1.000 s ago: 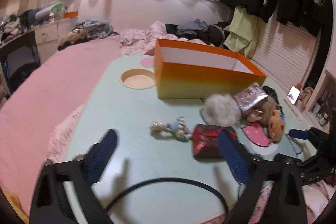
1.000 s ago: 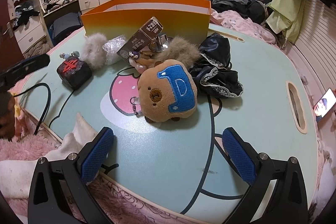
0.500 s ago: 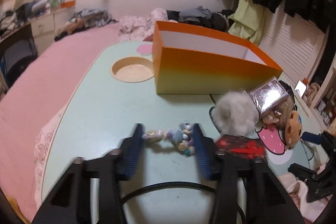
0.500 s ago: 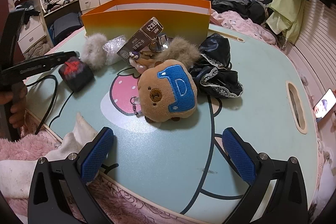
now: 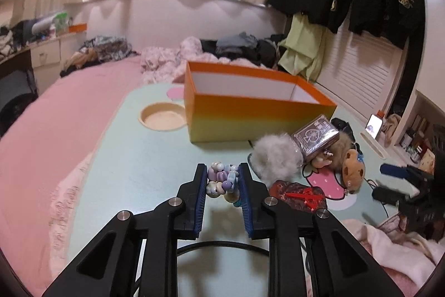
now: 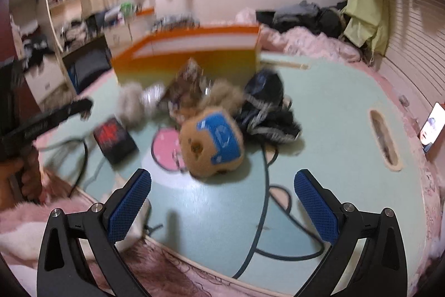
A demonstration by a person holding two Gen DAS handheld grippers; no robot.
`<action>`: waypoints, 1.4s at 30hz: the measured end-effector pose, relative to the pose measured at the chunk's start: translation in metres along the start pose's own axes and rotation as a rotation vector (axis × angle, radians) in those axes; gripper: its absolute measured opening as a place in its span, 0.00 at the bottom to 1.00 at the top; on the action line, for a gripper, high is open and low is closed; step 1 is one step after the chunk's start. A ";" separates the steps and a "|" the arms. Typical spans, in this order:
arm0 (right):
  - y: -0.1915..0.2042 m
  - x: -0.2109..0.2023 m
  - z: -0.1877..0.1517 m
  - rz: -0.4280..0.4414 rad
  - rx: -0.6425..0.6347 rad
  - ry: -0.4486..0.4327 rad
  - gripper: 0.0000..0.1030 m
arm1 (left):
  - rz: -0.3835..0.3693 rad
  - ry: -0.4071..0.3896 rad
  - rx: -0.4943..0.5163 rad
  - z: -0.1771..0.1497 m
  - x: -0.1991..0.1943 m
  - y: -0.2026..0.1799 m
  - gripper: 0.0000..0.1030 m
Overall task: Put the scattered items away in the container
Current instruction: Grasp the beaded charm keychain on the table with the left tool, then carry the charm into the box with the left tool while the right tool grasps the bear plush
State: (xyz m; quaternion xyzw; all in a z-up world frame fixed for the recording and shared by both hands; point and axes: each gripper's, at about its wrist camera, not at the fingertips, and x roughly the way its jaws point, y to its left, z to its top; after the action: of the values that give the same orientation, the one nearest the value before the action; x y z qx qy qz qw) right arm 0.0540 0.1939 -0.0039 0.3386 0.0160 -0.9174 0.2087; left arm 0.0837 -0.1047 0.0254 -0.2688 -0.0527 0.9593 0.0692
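The left hand-held gripper (image 5: 222, 180) is closed on a pastel bead bracelet (image 5: 222, 183); its blue pads (image 5: 200, 202) press the beads from both sides, and the bunched bracelet sits between them just above the pale green counter (image 5: 133, 174), its shadow lying on the surface below; whether any bead touches the counter cannot be told. Beyond it, toward the far side, stands the orange box (image 5: 250, 113), open at the top with white inner walls showing; a round recessed cup holder (image 5: 162, 117) lies just left of the box. To the right of the held bracelet a grey fluffy pom-pom (image 5: 278, 156) rests on the counter; a clear-wrapped card pack (image 5: 315, 135) leans on the pile behind it, and a brown plush bear (image 5: 351, 171) lies further right; a dark red packet (image 5: 297, 196) lies near, just right of the left gripper's finger.

In the right wrist view, which is blurred, the right hand-held gripper (image 6: 222, 202) stands open with nothing between its blue pads (image 6: 130, 202); it hangs above the near edge of the counter; the plush bear with its blue patch lies just beyond it, a black lace-trimmed cloth (image 6: 267, 107) to the bear's right, and the orange box at the far side. A person's hand (image 6: 27, 177) grips the left tool's handle at the left edge.
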 end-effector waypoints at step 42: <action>0.021 0.097 0.163 -0.044 0.006 -0.004 0.45 | -0.070 0.062 0.007 0.128 0.100 -0.024 0.21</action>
State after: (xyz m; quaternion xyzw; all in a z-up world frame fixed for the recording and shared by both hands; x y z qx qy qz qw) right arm -0.1045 0.1106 0.0628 0.3368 0.0201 -0.9225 0.1875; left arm -0.0654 -0.0727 0.0863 -0.2960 -0.0566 0.9477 0.1053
